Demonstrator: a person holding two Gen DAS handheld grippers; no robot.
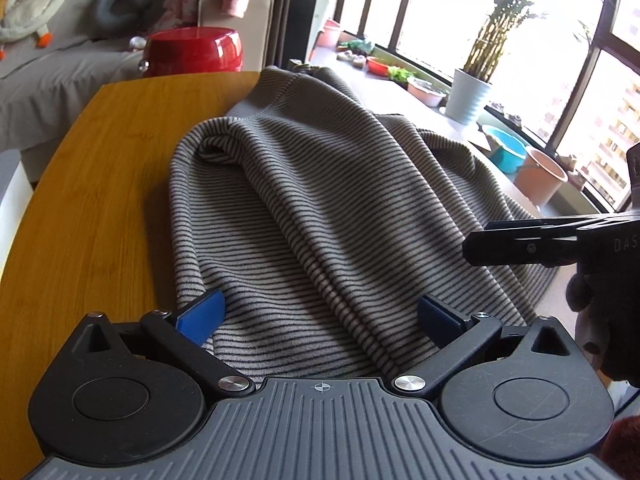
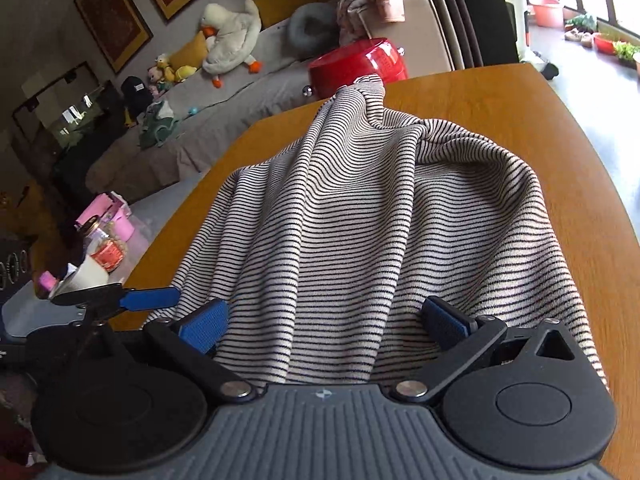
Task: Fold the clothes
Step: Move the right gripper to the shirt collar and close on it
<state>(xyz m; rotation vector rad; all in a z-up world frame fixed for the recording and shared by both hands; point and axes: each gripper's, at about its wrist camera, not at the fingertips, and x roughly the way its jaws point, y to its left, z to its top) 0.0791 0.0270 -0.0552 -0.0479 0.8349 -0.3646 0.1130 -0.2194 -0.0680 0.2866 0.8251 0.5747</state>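
Note:
A grey striped garment lies bunched and draped on the wooden table. My left gripper is open, its blue pads spread wide with the near edge of the cloth between them. My right gripper is open too, its blue pads either side of the garment, which rises in folds ahead of it. The right gripper's fingers show at the right of the left wrist view. The left gripper's finger shows at the left of the right wrist view.
A red stool stands past the table's far edge, a sofa with a plush goose behind it. Plant pots and basins line the window side. Jars and a pink box sit left of the table.

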